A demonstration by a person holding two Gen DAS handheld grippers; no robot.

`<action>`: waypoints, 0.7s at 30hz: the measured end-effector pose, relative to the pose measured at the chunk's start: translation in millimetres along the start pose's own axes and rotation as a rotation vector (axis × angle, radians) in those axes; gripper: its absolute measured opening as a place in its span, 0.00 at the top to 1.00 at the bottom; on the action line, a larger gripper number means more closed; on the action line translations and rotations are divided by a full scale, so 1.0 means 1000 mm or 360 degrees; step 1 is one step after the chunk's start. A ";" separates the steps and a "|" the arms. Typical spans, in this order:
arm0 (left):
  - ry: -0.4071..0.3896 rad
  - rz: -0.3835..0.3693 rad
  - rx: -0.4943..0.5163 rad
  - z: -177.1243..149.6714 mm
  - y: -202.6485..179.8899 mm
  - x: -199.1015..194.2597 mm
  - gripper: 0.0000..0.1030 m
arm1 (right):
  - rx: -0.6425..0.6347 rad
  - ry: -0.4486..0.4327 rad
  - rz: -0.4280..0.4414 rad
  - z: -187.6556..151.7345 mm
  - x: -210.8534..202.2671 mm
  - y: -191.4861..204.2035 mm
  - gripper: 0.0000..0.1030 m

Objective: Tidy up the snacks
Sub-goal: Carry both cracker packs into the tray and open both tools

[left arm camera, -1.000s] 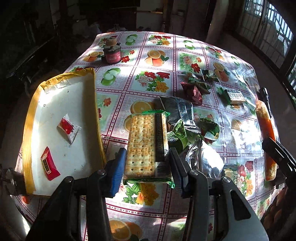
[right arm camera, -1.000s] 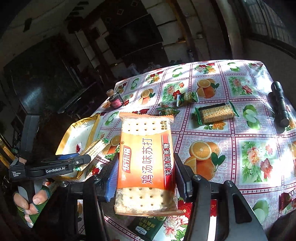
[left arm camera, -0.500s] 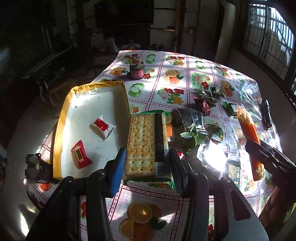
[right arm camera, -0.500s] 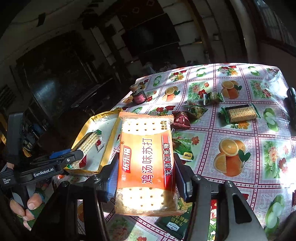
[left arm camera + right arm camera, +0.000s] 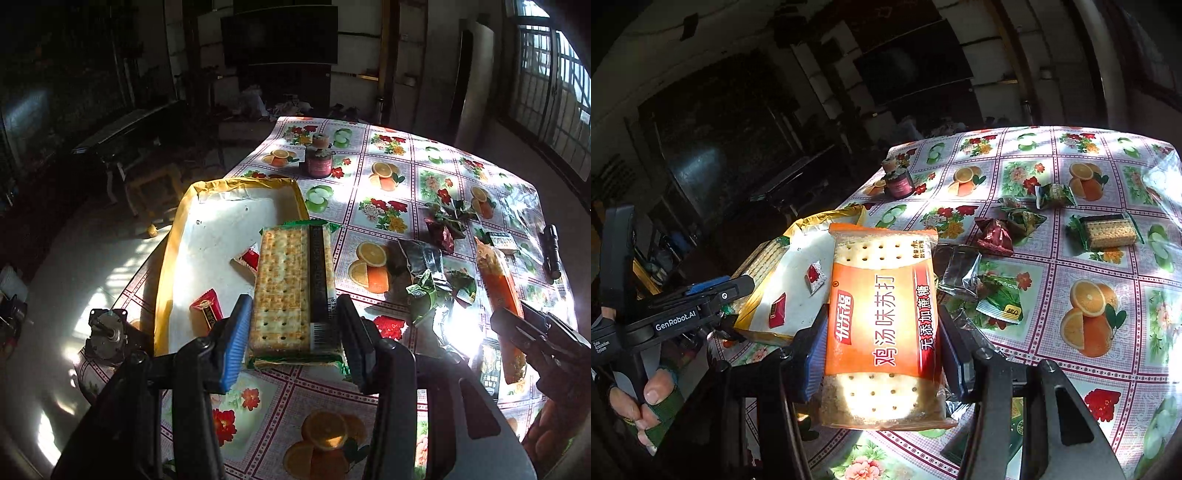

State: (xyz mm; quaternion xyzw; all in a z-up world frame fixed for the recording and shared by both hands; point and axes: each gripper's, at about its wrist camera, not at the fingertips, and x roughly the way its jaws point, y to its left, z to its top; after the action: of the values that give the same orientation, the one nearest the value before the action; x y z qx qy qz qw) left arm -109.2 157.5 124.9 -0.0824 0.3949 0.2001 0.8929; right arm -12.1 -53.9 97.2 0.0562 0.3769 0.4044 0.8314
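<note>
My left gripper [image 5: 293, 334] is shut on a green-wrapped cracker pack [image 5: 288, 288], held above the near right corner of a yellow-rimmed white tray [image 5: 166, 258]. Two small red snack packets [image 5: 207, 312] lie in the tray. My right gripper [image 5: 882, 349] is shut on an orange cracker pack [image 5: 882, 321], held in the air beside the tray [image 5: 820, 221]. In the right wrist view the left gripper [image 5: 713, 291] shows at the left with its green pack [image 5: 764, 254] over the tray. In the left wrist view the orange pack [image 5: 498, 291] shows at the right edge.
Loose snack packets [image 5: 1001, 291] and foil wrappers [image 5: 424, 258] are scattered over the fruit-print tablecloth [image 5: 1089, 317]. Another green cracker pack [image 5: 1108, 232] lies farther back. A dark jar [image 5: 318, 160] stands at the far end and a black flashlight [image 5: 551, 251] lies at the right.
Both grippers have moved left toward the tray with their packs still held. The left one has also risen, so its green pack now overlaps the tray's corner.
</note>
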 end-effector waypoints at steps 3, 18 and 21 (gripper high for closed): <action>-0.0002 0.0023 -0.0031 0.001 0.011 0.001 0.53 | -0.0031 0.0018 0.0021 0.002 0.009 0.010 0.48; 0.0028 0.0135 -0.0164 0.001 0.062 0.019 0.53 | -0.0155 0.0154 0.0212 0.022 0.075 0.065 0.48; 0.0055 0.0157 -0.0191 -0.002 0.073 0.028 0.53 | -0.0169 0.0194 0.0249 0.026 0.095 0.077 0.48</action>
State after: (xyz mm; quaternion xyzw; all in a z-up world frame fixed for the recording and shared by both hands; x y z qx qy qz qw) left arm -124.4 231.5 103.4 -0.1196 0.4010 0.2658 0.8685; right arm -6.5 71.2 90.6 0.0166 0.3992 0.4901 0.7747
